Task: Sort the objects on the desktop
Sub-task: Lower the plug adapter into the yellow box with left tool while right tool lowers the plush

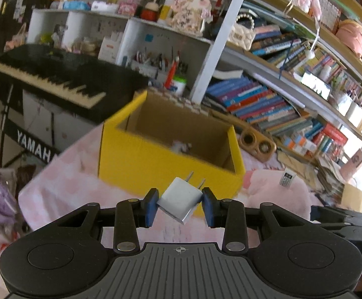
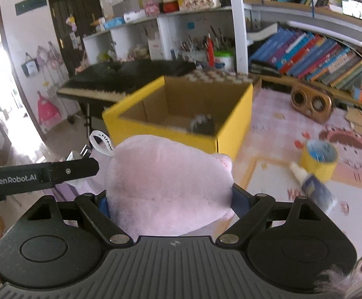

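My left hand-held gripper (image 1: 180, 205) pinched a white charger plug (image 1: 181, 200); my right hand-held gripper (image 2: 169, 203) clamped a pink plush toy (image 2: 168, 182); both hung short of the yellow box (image 2: 181, 114), which already held something blurred; a tape roll (image 2: 318, 159) and glue bottle (image 2: 315, 189) remained on the bench (image 2: 280, 199).

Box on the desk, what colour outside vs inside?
The box is bright yellow outside, plain brown cardboard inside. Right wrist view shows both best.
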Action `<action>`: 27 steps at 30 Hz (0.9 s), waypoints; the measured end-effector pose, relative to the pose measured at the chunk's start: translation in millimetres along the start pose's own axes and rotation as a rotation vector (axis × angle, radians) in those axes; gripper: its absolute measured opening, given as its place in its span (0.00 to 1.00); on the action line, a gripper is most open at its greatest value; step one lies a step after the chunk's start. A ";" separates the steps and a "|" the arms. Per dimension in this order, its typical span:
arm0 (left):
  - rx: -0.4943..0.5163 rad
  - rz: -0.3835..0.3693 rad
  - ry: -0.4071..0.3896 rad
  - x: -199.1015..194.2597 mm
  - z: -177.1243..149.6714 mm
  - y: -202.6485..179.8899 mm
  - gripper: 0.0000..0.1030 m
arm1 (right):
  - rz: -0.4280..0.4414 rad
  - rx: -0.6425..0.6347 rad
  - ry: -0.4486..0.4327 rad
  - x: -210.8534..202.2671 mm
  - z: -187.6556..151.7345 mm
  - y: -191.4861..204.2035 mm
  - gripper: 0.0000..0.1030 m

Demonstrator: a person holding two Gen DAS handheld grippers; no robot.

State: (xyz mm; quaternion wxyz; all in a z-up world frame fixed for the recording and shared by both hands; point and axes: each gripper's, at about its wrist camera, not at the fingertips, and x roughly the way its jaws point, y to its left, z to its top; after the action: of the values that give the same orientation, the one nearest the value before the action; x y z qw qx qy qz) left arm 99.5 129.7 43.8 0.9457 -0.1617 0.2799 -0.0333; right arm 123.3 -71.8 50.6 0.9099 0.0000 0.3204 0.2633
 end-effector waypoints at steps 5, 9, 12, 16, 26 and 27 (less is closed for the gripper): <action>0.023 0.026 -0.043 15.8 28.4 -4.1 0.35 | 0.035 -0.007 -0.048 15.3 35.9 -11.0 0.85; 0.027 0.047 -0.063 31.2 47.3 -4.5 0.35 | 0.056 -0.043 -0.079 27.7 61.5 -17.0 0.85; 0.041 0.062 -0.070 45.7 60.6 -4.0 0.35 | 0.061 -0.084 -0.092 41.4 78.7 -20.9 0.85; 0.071 0.080 -0.066 68.7 78.4 -5.4 0.35 | 0.052 -0.142 -0.095 64.8 96.4 -28.9 0.85; 0.118 0.133 0.020 135.9 96.4 1.5 0.35 | 0.055 -0.367 0.035 139.0 114.3 -35.6 0.85; 0.131 0.136 0.035 141.8 95.1 0.5 0.35 | 0.059 -0.402 0.053 145.9 114.4 -34.2 0.85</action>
State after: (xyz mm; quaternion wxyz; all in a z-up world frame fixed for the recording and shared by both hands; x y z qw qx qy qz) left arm 270.1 135.7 45.3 0.9493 -0.0796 0.3041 0.0097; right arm 302.2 -12.0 50.6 0.8747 -0.1789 0.2852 0.3486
